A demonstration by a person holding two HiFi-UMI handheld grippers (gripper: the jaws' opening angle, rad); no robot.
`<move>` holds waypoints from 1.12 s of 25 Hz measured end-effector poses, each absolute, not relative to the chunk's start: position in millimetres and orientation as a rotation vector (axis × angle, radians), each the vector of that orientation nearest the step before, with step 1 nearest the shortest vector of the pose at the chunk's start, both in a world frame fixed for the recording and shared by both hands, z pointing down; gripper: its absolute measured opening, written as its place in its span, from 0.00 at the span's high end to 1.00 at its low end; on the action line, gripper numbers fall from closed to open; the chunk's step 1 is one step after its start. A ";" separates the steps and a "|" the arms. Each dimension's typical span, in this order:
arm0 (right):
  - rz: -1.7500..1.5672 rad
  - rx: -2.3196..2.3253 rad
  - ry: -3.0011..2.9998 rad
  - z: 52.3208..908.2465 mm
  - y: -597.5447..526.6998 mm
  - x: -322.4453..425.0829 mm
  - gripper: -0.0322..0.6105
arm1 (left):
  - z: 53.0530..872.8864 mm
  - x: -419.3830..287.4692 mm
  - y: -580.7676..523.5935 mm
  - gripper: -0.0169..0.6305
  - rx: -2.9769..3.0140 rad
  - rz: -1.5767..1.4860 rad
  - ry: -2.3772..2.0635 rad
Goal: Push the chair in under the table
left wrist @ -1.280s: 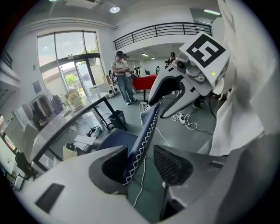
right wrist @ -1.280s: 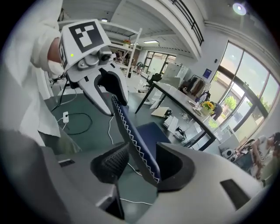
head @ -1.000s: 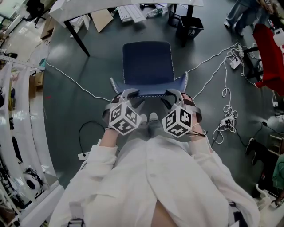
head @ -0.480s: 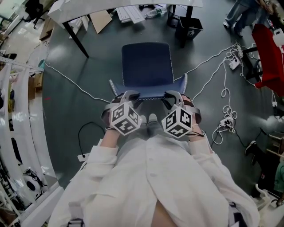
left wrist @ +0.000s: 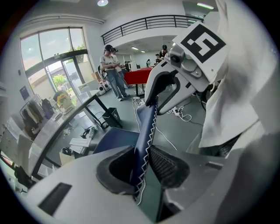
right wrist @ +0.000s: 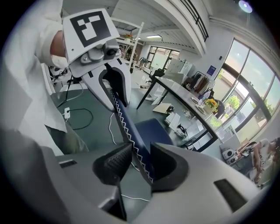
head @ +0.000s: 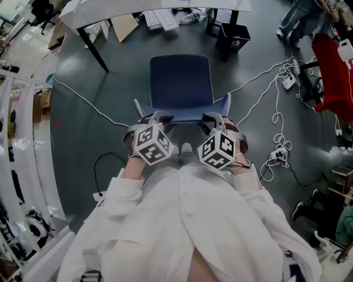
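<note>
Only real container here is a black bin (head: 234,34) way out ahead of the right gripper (head: 212,117), parked beside a leg of the table (head: 99,14); it's boxy with a white label on the side, and I can't tell what's in it. Now the main thing: the chair (head: 182,80) sits right in front of both tools, out on the open dark floor, with its seat short of the table's edge and not under it. It's navy, with a flat, squarish seat with rounded corners, and the backrest (head: 185,114) is a thin curved panel with white zigzag stitching along its edge. The left gripper (head: 159,117) is closing on the top edge of that backrest near its left end, and the panel sits pinched between its pads (left wrist: 164,164), one of which has a ribbed, grid-like face. The right gripper is clamped on the same edge near the other end, stitched rim against its ribbed pad. Both tools are smooth grey plastic. Loose white cables (head: 278,118) snake over the floor off to the right gripper's side.
</note>
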State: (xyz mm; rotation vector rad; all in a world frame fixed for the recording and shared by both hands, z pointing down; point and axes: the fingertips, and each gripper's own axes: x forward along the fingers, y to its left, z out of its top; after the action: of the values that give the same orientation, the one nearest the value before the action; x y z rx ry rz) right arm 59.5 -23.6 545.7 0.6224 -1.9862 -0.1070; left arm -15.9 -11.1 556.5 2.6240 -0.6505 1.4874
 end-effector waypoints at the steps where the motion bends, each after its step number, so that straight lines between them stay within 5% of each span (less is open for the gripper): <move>1: -0.105 0.622 -1.988 545.6 -24.3 59.6 0.72 | 556.1 -15.5 -11.7 0.81 2.626 1.484 -0.655; 28: -0.205 0.677 -2.019 546.1 -88.1 67.2 0.72 | 555.4 -7.6 -71.8 0.79 2.596 1.470 -0.792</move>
State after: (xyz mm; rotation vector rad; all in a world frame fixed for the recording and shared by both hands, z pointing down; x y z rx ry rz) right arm 67.2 -88.1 546.1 0.6767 -2.0190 -0.2052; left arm -7.6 -71.8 555.4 2.5959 -0.7919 1.4700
